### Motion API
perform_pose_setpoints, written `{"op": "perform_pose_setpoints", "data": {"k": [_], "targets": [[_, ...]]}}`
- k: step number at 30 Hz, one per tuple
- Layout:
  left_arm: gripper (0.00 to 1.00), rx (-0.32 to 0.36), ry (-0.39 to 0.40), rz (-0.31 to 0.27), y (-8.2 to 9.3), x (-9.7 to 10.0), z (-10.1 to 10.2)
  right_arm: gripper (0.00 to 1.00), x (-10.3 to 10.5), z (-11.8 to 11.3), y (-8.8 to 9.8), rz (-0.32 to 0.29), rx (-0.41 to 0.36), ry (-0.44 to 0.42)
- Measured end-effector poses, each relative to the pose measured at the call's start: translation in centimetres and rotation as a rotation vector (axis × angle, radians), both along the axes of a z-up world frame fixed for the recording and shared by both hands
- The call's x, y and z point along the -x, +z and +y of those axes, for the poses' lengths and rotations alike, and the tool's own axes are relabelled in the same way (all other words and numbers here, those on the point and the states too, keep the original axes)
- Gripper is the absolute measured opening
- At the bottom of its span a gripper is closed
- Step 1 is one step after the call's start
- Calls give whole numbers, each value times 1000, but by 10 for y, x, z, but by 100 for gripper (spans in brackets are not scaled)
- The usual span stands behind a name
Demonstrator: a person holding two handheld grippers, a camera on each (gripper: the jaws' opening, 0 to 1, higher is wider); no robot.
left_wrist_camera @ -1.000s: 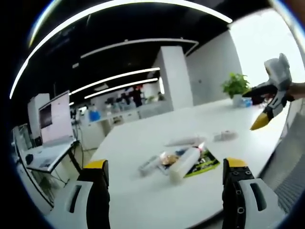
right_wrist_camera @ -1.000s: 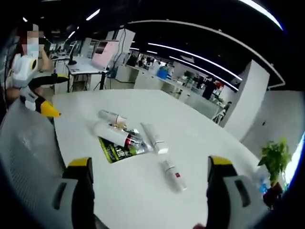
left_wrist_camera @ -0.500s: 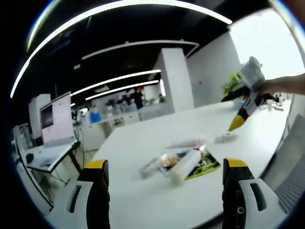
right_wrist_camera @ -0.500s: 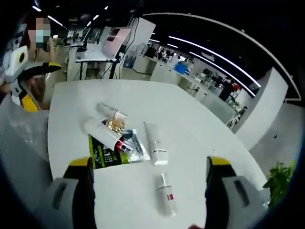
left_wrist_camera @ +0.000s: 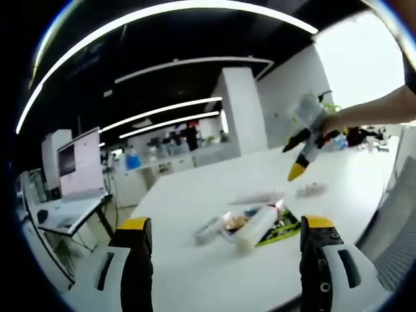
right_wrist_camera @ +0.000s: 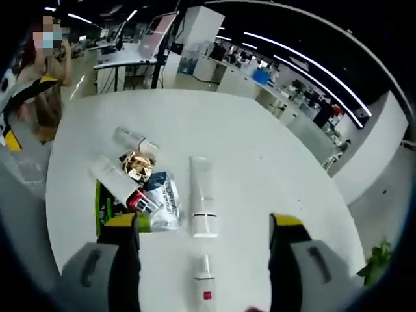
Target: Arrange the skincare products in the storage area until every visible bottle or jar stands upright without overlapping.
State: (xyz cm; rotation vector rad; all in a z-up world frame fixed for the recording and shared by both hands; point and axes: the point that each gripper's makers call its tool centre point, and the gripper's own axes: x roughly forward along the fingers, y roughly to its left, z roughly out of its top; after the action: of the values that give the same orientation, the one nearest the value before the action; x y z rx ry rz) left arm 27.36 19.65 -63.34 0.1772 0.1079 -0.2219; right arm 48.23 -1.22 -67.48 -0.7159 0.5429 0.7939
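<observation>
My right gripper [right_wrist_camera: 203,237] hangs above the white table [right_wrist_camera: 260,149], jaws spread wide and holding nothing. Low in the right gripper view, a small bottle [right_wrist_camera: 203,286] lies flat between the jaws, its long axis running along them — my nearest pick, I judge. Just above it lies a white tube [right_wrist_camera: 202,195]; left of that, a heap of tubes on a green packet [right_wrist_camera: 107,211]. My left gripper [left_wrist_camera: 221,244], also empty and wide open, is farther off — its view shows the heap [left_wrist_camera: 250,221] side-on.
</observation>
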Motion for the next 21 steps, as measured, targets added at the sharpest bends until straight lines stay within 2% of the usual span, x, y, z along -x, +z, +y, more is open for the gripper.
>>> {"op": "perform_pose_setpoints", "data": {"k": [2,4,6,7,9,14,17,19,21], "targets": [[96,0,6,-1,0,0,2,74,-8,5,-4,20,-5,6],[95,-2,5,4,-1,0,2,67,-10,13,-13,97,-20,13],[96,-1,12,0,-1,0,3,63,-19,18,-15,104,-40,0],[96,-2,16,-1,-1,0,4,61,-22,23,-22,136,-23,17],[96,-2,17,2,-1,0,4,55,-26,27,-29,157,6,46],[96,-5,18,10,-3,-1,5,56,-43,30,-44,223,44,41],[95,-8,20,15,-3,-1,5,64,-48,31,-59,324,31,0],[95,-6,23,14,-3,-1,5,63,-48,33,-68,395,6,-23],[95,-6,25,15,-3,-1,6,62,-51,33,-73,417,4,-30]]}}
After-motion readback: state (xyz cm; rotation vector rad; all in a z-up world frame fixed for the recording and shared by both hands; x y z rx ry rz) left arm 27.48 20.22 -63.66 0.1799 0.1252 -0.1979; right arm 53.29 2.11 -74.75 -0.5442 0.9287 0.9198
